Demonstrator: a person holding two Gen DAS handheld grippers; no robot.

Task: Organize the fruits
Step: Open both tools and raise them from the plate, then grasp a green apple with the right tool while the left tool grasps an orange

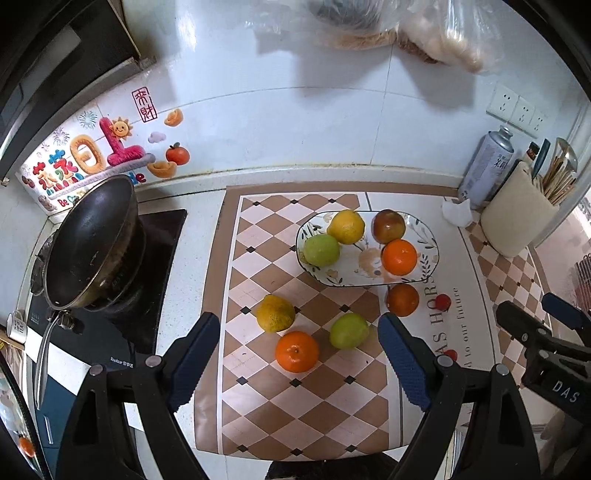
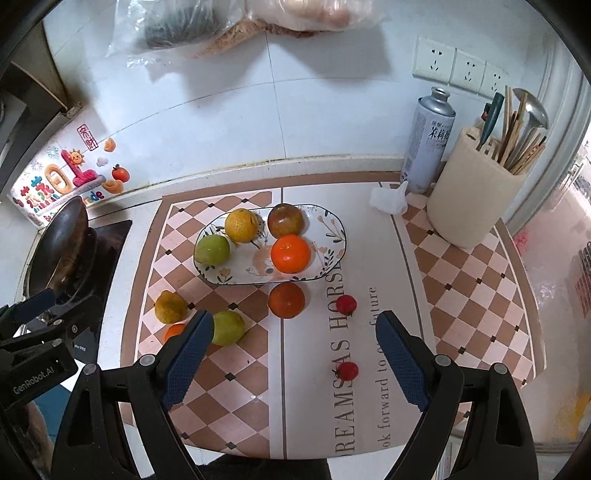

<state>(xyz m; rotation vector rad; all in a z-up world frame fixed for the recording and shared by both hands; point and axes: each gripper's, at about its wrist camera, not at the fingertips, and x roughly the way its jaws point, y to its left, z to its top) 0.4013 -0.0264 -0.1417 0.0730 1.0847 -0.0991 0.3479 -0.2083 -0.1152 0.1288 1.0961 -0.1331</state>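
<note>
A patterned oval plate (image 1: 354,282) (image 2: 332,251) on the checkered mat holds a yellow lemon (image 1: 346,226), a green fruit (image 1: 321,250), a red-green apple (image 1: 388,225) and an orange (image 1: 399,257). Loose on the mat lie a yellow lemon (image 1: 275,313) (image 2: 170,307), an orange (image 1: 296,350) (image 2: 174,331), a green fruit (image 1: 348,330) (image 2: 228,327), a dark orange fruit (image 1: 402,300) (image 2: 287,300) and two small red fruits (image 2: 346,305) (image 2: 347,370). My left gripper (image 1: 299,360) is open above the loose fruits. My right gripper (image 2: 295,362) is open and empty, above the mat.
A black wok (image 1: 88,243) sits on the stove at left. A spray can (image 2: 428,140), a crumpled tissue (image 2: 388,199) and a cream utensil holder (image 2: 472,192) stand at the back right. Plastic bags (image 2: 258,22) hang on the tiled wall.
</note>
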